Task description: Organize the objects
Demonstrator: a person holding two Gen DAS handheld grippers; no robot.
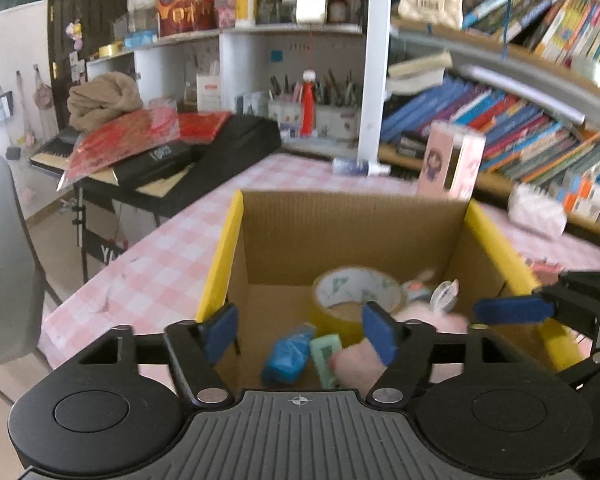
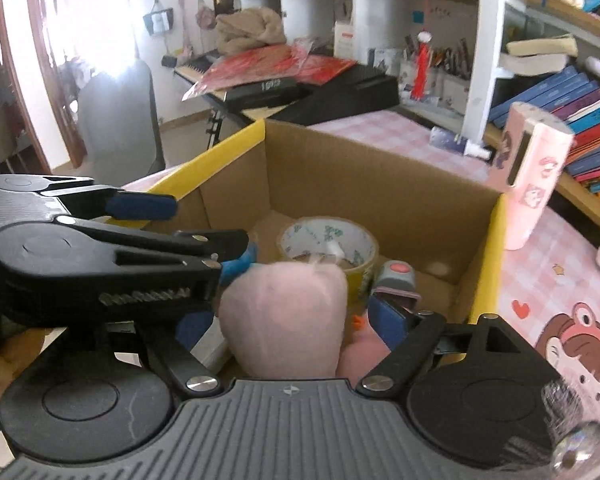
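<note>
An open cardboard box (image 1: 220, 256) with yellow flap edges stands on the pink checked table. In it lie a roll of tape (image 1: 356, 292), a blue item (image 1: 286, 356), a green item (image 1: 326, 356) and a pink plush toy (image 1: 354, 362). My left gripper (image 1: 300, 332) hangs open over the box's near side, its pads apart and pressing nothing. In the right wrist view the pink plush toy (image 2: 284, 316) sits between the spread pads of my right gripper (image 2: 292, 324), which is open and not squeezing it. The left gripper (image 2: 208, 232) crosses in from the left.
A tall pink carton (image 2: 532, 184) stands just behind the box (image 2: 488, 256). A small grey gadget with a red button (image 2: 396, 276) lies by the tape (image 2: 328, 240). Bookshelves (image 1: 520, 128) run along the right, a cluttered black keyboard (image 1: 204, 152) sits back left, a grey chair (image 1: 4, 260) at left.
</note>
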